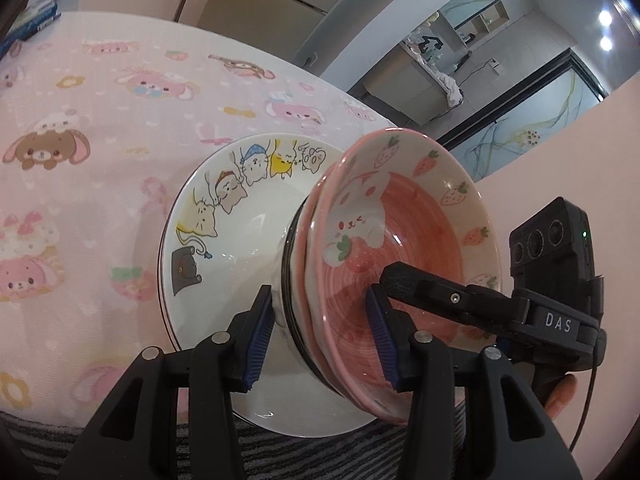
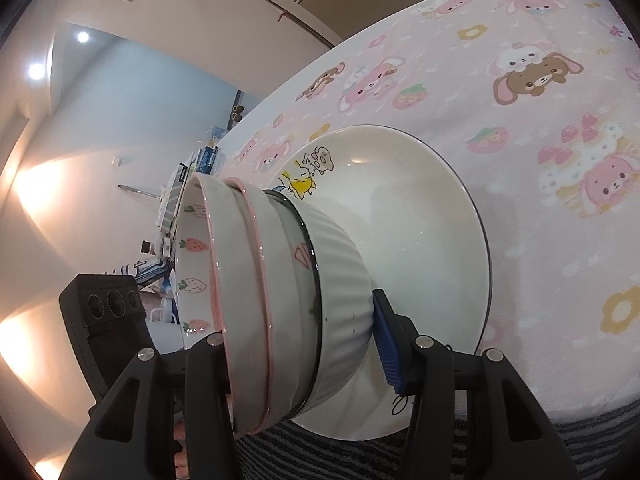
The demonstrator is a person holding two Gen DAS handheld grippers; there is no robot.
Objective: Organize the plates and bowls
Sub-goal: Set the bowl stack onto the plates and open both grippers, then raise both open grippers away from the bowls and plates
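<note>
A stack of three nested bowls hovers at the middle of a white cat-print plate [image 1: 240,248] [image 2: 420,200]. Uppermost is a pink strawberry bowl [image 1: 420,232] [image 2: 194,248]; at the bottom is a white ribbed bowl [image 2: 344,272] [image 1: 280,280] with a dark rim. My left gripper [image 1: 320,328] is shut on the stack's wall, one pad inside the pink bowl, the other on the ribbed outside. My right gripper [image 2: 300,344] clamps the opposite wall the same way; its inner finger [image 1: 424,288] shows in the left wrist view. Whether the stack touches the plate I cannot tell.
The plate lies near the front edge of a table covered in a pink cartoon tablecloth [image 1: 100,160] [image 2: 540,120]. Striped grey fabric [image 1: 280,452] runs below that edge. Books [image 1: 32,20] sit at the far corner. A hand [image 1: 560,396] holds the right gripper.
</note>
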